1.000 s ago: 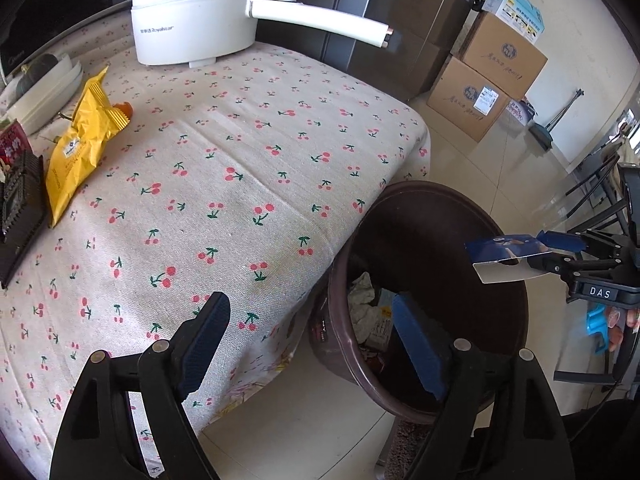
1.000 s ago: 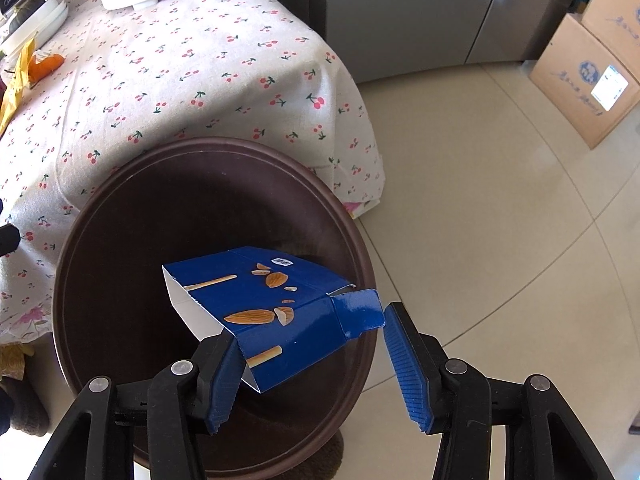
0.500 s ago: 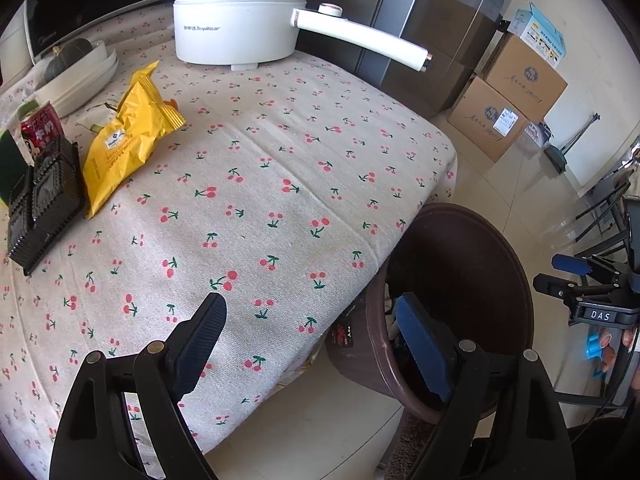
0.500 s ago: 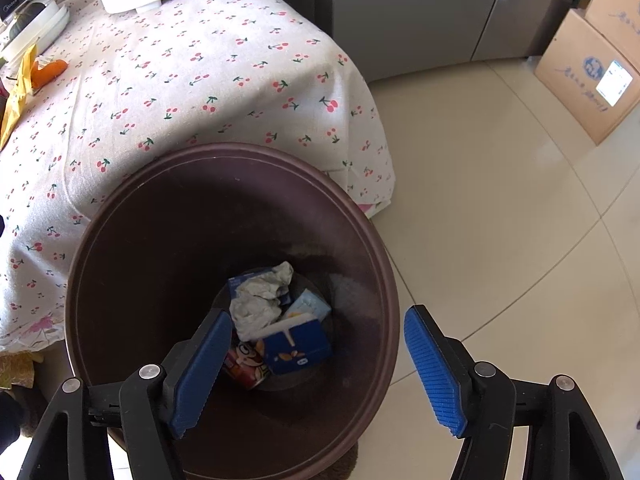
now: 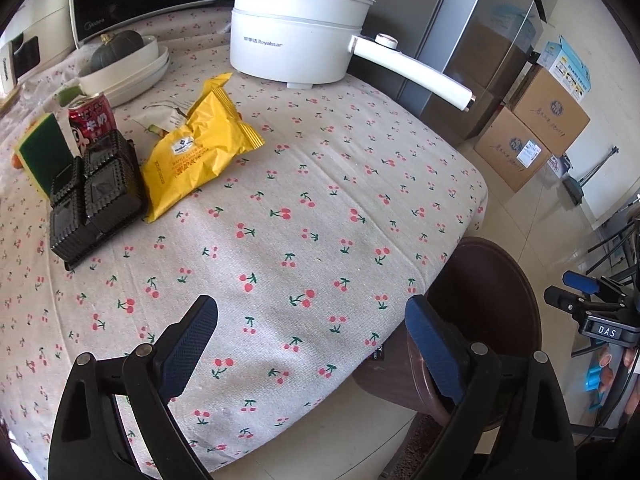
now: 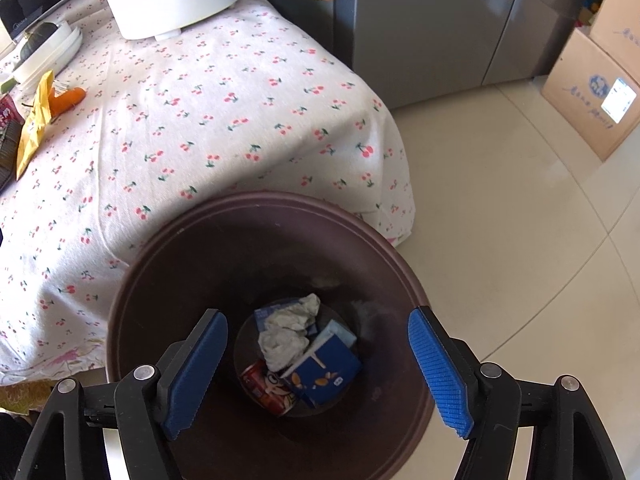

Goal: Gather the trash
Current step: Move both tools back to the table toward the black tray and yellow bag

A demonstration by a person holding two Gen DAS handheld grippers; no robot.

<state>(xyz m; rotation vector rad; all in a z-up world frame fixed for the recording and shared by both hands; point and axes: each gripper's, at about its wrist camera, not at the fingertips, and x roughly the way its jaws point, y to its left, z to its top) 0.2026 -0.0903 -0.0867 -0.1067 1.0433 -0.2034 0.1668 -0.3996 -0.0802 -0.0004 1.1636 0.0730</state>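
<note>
Right gripper (image 6: 316,372), jaws spread and empty, above the brown bin (image 6: 168,240). The blue carton (image 6: 324,372) it pinched a second ago now lies at the bottom of the bin, touching a crumpled tissue (image 6: 288,332) and a red can (image 6: 264,388); one piece of trash is thus disposed of. Left gripper (image 5: 308,348), jaws likewise spread and holding nothing, has swung from the bin toward the cloth-covered surface (image 5: 320,208), so more of it shows than before. Remaining trash on the surface: a yellow snack bag (image 5: 200,148), a black plastic tray (image 5: 92,196) just beside it, and a red drink can (image 5: 92,120) behind the tray. The snack bag is judged the likeliest next pick. A white pot (image 5: 296,44) stands behind.
</note>
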